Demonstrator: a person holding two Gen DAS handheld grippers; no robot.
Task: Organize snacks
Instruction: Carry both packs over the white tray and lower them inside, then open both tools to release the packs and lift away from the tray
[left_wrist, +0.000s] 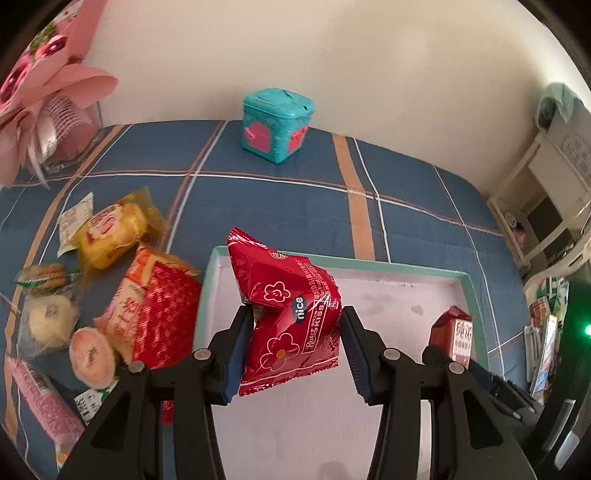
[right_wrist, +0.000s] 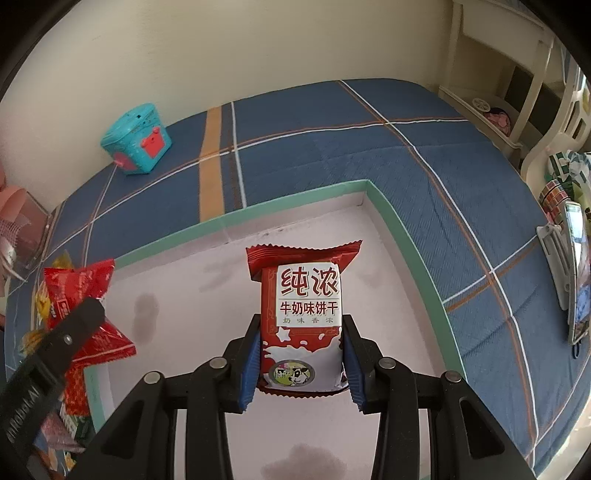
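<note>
My left gripper (left_wrist: 293, 326) is shut on a crumpled red snack packet (left_wrist: 288, 314) with white flowers, held above the left part of a shallow white box with a green rim (left_wrist: 388, 266). My right gripper (right_wrist: 299, 343) is shut on a dark red milk-biscuit packet (right_wrist: 303, 314) with a white label, held upright over the same box (right_wrist: 280, 206). The biscuit packet (left_wrist: 452, 332) shows at the right in the left wrist view. In the right wrist view the red flower packet (right_wrist: 88, 291) and a left finger (right_wrist: 74, 325) appear at the left edge.
Several loose snacks lie on the blue plaid bedcover left of the box: a yellow packet (left_wrist: 110, 232), a red-and-orange bag (left_wrist: 155, 310), round cakes (left_wrist: 90, 356), a pink packet (left_wrist: 40, 402). A teal tin (left_wrist: 277, 125) stands by the wall. A pink gift box (left_wrist: 55, 122) sits far left.
</note>
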